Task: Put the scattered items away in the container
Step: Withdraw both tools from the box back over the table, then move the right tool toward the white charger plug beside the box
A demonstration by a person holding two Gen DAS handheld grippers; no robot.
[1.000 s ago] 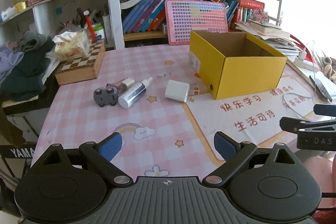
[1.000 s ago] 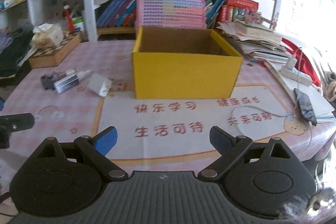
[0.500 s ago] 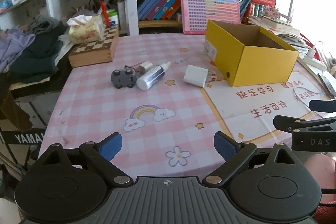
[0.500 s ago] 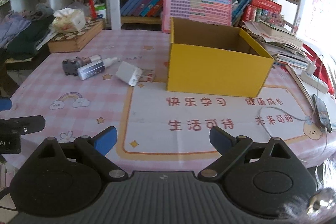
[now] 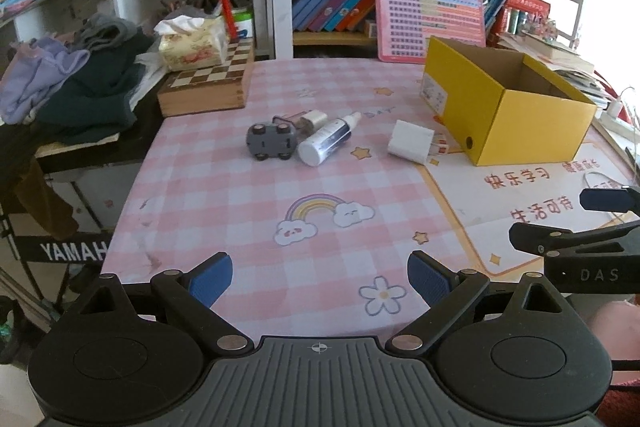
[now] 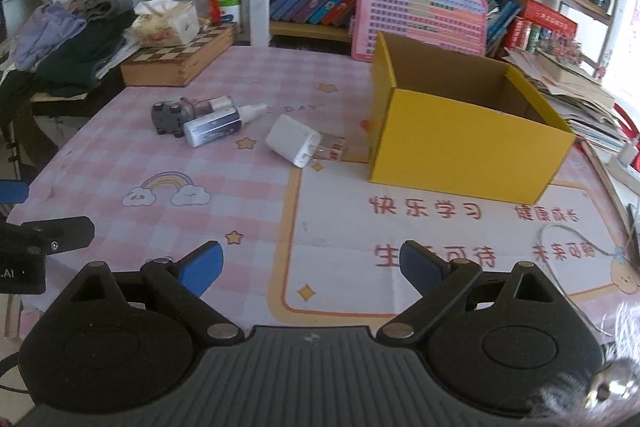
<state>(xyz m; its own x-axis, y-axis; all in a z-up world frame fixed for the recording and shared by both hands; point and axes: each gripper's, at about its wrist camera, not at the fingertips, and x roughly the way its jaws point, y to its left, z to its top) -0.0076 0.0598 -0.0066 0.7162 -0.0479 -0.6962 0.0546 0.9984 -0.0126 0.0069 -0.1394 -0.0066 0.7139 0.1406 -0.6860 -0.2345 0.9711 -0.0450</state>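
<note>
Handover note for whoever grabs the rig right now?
Left gripper: open, empty, above the near table edge.
Right gripper: open, empty, over the white mat.
Yellow box: open; no items visible inside, though its floor is mostly hidden.
On the pink cloth left of the box: white charger nearest it, with a small clear piece right beside it; then spray bottle, a smaller bottle and grey toy car clustered together.
Done: nothing boxed yet.
Left: all the scattered items.
</note>
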